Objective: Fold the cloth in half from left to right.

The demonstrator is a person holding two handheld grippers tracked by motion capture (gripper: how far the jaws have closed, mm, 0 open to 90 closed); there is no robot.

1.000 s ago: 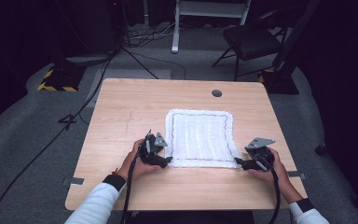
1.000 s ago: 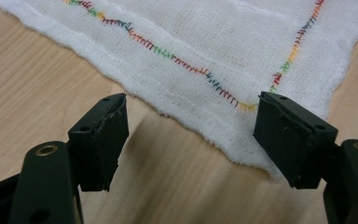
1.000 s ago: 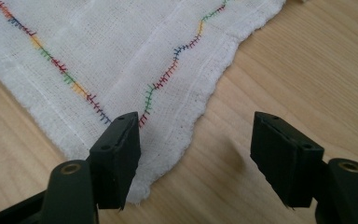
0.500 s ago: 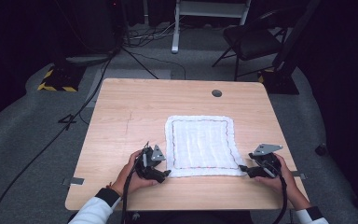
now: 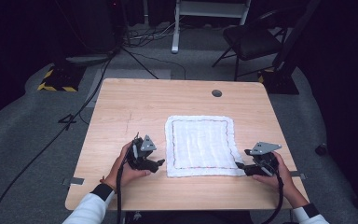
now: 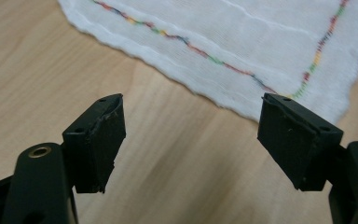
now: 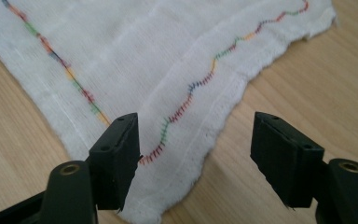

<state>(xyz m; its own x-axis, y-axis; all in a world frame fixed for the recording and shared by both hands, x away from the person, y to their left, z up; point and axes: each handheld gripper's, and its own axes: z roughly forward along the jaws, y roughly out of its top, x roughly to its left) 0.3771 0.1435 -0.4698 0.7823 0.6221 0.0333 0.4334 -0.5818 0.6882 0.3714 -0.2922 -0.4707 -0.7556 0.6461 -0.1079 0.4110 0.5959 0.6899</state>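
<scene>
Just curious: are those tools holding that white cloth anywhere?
No. Both the left tool and right tool are open beside the cloth's near corners.

Soft woven white cloth (image 5: pixel 200 145) on smooth matt wooden table (image 5: pixel 135 107)

Grey carpet (image 5: pixel 28 140), black chair (image 5: pixel 251 39)

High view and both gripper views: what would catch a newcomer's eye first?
A white cloth with a multicoloured stitched border lies flat on the near half of the wooden table. At its near corners sit the left claw and the right claw, both open; the right one straddles the cloth's corner.
</scene>
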